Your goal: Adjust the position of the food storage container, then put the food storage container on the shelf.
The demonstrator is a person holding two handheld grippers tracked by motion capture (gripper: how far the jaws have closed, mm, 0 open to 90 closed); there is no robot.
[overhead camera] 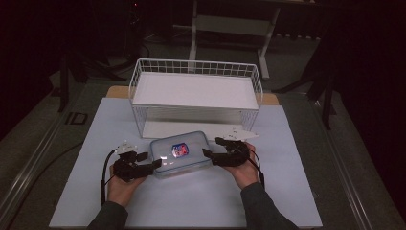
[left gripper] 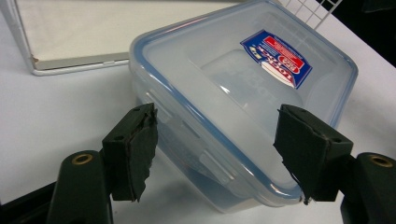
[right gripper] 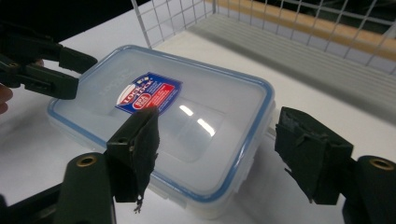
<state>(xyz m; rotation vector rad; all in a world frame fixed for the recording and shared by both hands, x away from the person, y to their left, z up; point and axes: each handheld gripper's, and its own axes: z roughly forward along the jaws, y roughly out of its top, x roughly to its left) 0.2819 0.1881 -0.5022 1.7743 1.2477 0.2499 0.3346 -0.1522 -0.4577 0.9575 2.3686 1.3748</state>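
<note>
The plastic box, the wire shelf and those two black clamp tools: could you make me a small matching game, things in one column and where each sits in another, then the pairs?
Things:
1. plastic box
2. wire shelf
3. left gripper
4. right gripper

Places or states:
A. stands at the far side of the white table, behind the box
B. jaws open at the box's left end
C. lies between the two grippers, lid on, with a red and blue label
D. jaws open at the box's right end

Pairs: 1-C, 2-A, 3-B, 4-D

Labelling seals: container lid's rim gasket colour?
Blue, on the container lid; right gripper view shows it best.
</note>
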